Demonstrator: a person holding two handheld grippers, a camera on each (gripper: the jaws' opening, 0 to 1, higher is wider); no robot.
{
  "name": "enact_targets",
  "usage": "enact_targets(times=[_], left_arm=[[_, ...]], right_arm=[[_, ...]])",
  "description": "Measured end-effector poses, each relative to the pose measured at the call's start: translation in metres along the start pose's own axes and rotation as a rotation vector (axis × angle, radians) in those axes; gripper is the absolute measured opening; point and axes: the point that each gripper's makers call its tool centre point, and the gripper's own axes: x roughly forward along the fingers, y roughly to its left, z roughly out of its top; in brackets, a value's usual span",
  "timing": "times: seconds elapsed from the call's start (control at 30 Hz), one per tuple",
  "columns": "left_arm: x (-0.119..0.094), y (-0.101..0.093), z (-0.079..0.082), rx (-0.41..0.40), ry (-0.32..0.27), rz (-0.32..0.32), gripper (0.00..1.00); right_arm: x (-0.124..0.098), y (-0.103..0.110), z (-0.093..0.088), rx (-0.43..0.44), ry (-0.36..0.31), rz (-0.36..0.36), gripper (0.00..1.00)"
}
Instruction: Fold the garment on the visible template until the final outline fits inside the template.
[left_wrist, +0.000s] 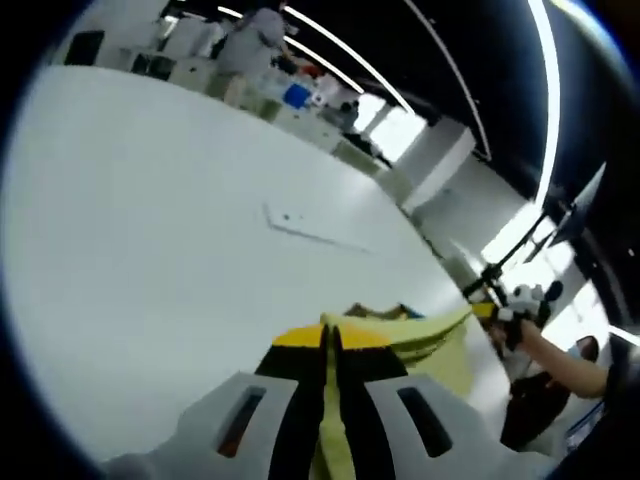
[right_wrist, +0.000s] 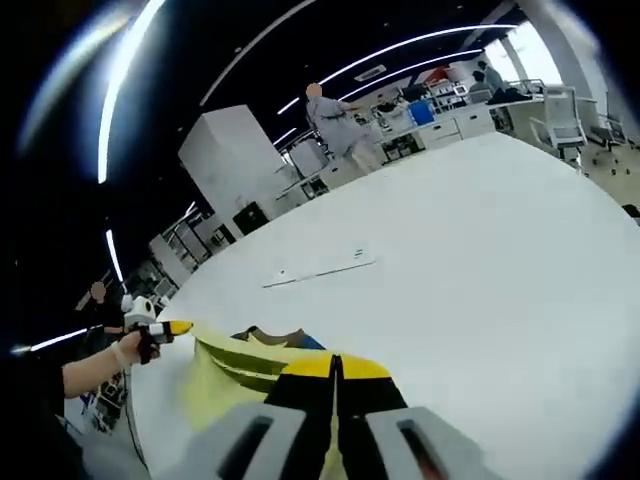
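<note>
Left gripper view: the left gripper (left_wrist: 330, 345) rises from six o'clock, jaws pinched narrow on the yellow garment (left_wrist: 432, 340). The cloth stretches away toward three o'clock, where the right gripper (left_wrist: 500, 312), held by a hand (left_wrist: 535, 345), clamps its far edge. It hangs lifted over a white table (left_wrist: 150, 240). A thin pale outline (left_wrist: 310, 232), probably the template, lies on the table near the centre.

Right gripper view: the right gripper (right_wrist: 337, 372) at six o'clock is closed tight on the garment (right_wrist: 225, 375), which runs toward nine o'clock to the left gripper (right_wrist: 165, 330). The outline (right_wrist: 320, 268) lies ahead at twelve o'clock.

To do this well, I judge both grips should keep the edge taut and level, carry it over the outline, then lay it down squarely.
</note>
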Motion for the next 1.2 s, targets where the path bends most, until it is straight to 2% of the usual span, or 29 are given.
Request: enact_targets(times=[0.13,0.27,0.37,0.47,0.6,0.7,0.77,1.2], left_arm=[[0.004,0.004,-0.003,-0.020,-0.018,0.010,0.00],[0.003,0.003,0.000,-0.034,-0.048,0.003,0.00],[0.005,0.008,-0.003,-0.045,-0.060,0.008,0.00],[0.011,0.019,-0.014,-0.054,-0.041,0.036,0.00],[0.013,0.024,-0.021,-0.082,-0.039,0.046,0.00],[0.015,0.028,-0.028,-0.067,-0.013,0.062,0.00],[0.015,0.029,-0.031,-0.050,-0.003,0.069,0.00],[0.016,0.037,-0.039,-0.006,0.018,0.092,0.00]], right_arm=[[0.005,-0.008,-0.006,0.020,0.006,-0.016,0.00],[0.004,-0.002,-0.005,0.030,-0.007,-0.011,0.00],[0.006,-0.003,-0.007,0.034,-0.013,-0.013,0.00],[0.013,-0.008,-0.019,0.043,0.009,-0.030,0.00],[0.016,-0.009,-0.023,0.051,0.009,-0.040,0.00],[0.019,-0.016,-0.035,0.038,0.047,-0.063,0.00],[0.019,-0.017,-0.038,0.042,0.050,-0.066,0.00],[0.021,-0.020,-0.051,0.028,0.083,-0.081,0.00]])
